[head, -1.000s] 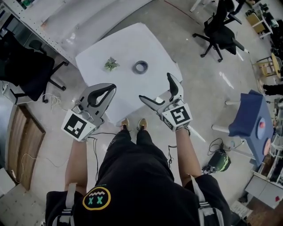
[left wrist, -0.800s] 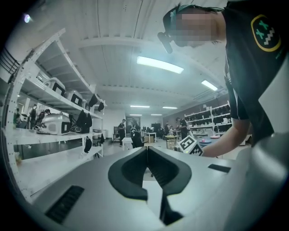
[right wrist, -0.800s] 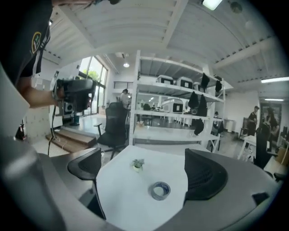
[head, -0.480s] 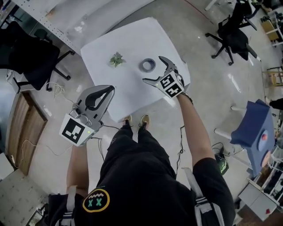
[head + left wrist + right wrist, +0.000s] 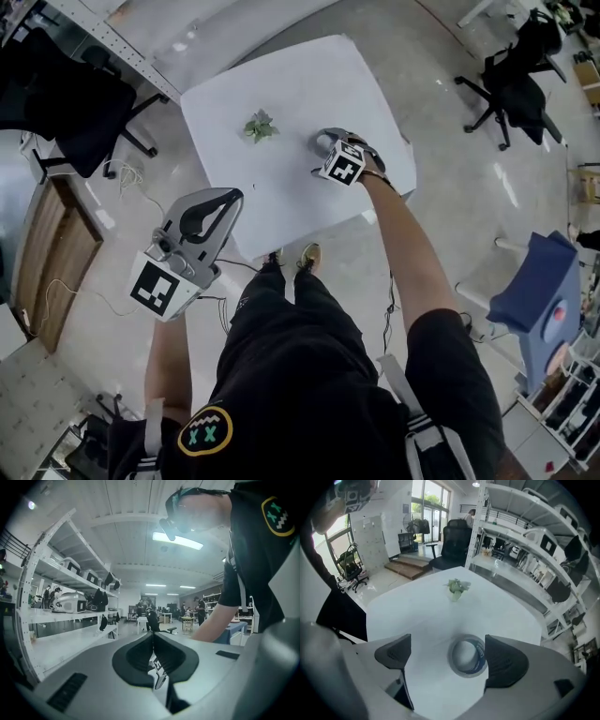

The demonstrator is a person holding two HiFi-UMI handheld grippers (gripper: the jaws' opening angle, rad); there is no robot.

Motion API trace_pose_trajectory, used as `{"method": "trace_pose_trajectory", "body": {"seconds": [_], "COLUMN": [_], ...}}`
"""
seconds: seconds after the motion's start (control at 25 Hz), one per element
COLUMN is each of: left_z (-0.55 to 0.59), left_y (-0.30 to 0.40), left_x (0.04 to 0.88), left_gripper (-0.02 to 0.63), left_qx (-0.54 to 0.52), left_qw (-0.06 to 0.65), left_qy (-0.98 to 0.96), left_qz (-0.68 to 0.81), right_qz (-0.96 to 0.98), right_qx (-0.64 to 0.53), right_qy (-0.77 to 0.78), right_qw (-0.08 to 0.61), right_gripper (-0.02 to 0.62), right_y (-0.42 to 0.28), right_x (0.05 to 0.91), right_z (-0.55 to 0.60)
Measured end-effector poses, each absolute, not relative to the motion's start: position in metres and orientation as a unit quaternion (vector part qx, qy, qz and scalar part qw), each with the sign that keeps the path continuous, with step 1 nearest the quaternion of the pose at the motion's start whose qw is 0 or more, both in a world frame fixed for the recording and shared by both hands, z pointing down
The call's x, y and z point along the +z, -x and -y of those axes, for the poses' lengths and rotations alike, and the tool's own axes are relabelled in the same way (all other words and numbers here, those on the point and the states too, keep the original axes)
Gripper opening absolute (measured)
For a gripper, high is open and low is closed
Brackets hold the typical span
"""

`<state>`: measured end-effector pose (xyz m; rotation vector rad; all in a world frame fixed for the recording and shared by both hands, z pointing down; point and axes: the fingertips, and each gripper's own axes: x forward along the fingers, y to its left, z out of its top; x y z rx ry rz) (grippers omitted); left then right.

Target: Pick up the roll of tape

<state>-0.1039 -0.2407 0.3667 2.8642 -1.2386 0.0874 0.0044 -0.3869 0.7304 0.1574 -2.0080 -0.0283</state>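
The roll of tape (image 5: 468, 656), grey with a dark blue inner edge, lies flat on the white table (image 5: 417, 606). My right gripper (image 5: 450, 656) points steeply down over it. Its jaws are closing with the roll between them, close to the right-hand finger (image 5: 502, 660) and well apart from the other. In the head view that gripper (image 5: 327, 150) covers most of the roll near the table's (image 5: 281, 84) right side. My left gripper (image 5: 228, 197) hangs off the table's near left corner, shut and empty, and its jaws meet in the left gripper view (image 5: 153, 637).
A small green plant (image 5: 261, 125) (image 5: 456, 587) stands on the table left of the tape. White shelving (image 5: 141, 37) runs along the far left. Black office chairs (image 5: 520, 66) (image 5: 75, 94) stand around, and a blue table (image 5: 539, 291) is at the right.
My right gripper has swung from in front of the person's body forward and down onto the table, over the tape. The left gripper has drifted only a little.
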Motion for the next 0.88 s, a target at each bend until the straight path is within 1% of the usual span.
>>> {"method": "trace_pose_trajectory", "body": {"seconds": [0.12, 0.2, 0.28, 0.52, 0.64, 0.76, 0.8, 0.84, 0.88], "left_z": [0.247, 0.250, 0.252, 0.258, 0.260, 0.262, 0.262, 0.263, 0.263], "left_y": [0.101, 0.101, 0.102, 0.104, 0.105, 0.105, 0.105, 0.106, 0.106], "left_x": [0.368, 0.371, 0.374, 0.382, 0.382, 0.381, 0.381, 0.381, 0.381], "left_gripper": [0.020, 0.020, 0.020, 0.020, 0.020, 0.020, 0.020, 0.020, 0.020], "left_qx": [0.029, 0.032, 0.033, 0.040, 0.041, 0.042, 0.042, 0.042, 0.042], "left_qw": [0.038, 0.042, 0.045, 0.053, 0.055, 0.055, 0.055, 0.056, 0.056], "left_qy": [-0.912, -0.911, -0.910, -0.909, -0.908, -0.908, -0.908, -0.908, -0.908], "left_qz": [0.407, 0.409, 0.410, 0.411, 0.412, 0.413, 0.412, 0.413, 0.413], "right_qz": [0.833, 0.827, 0.819, 0.805, 0.798, 0.788, 0.785, 0.783, 0.781], "right_qx": [-0.005, -0.004, -0.006, 0.007, 0.005, -0.021, -0.032, -0.038, -0.041], "right_qy": [-0.049, -0.039, -0.029, -0.023, -0.023, -0.028, -0.029, -0.029, -0.027], "right_qw": [0.551, 0.561, 0.573, 0.593, 0.603, 0.614, 0.618, 0.621, 0.623], "right_gripper": [0.481, 0.459, 0.414, 0.342, 0.270, 0.160, 0.112, 0.097, 0.095], "right_y": [-0.002, -0.001, -0.001, -0.003, -0.006, -0.011, -0.013, -0.013, -0.013], "right_x": [0.754, 0.766, 0.777, 0.801, 0.809, 0.816, 0.818, 0.819, 0.819], "right_z": [0.390, 0.390, 0.390, 0.391, 0.392, 0.394, 0.396, 0.397, 0.398]}}
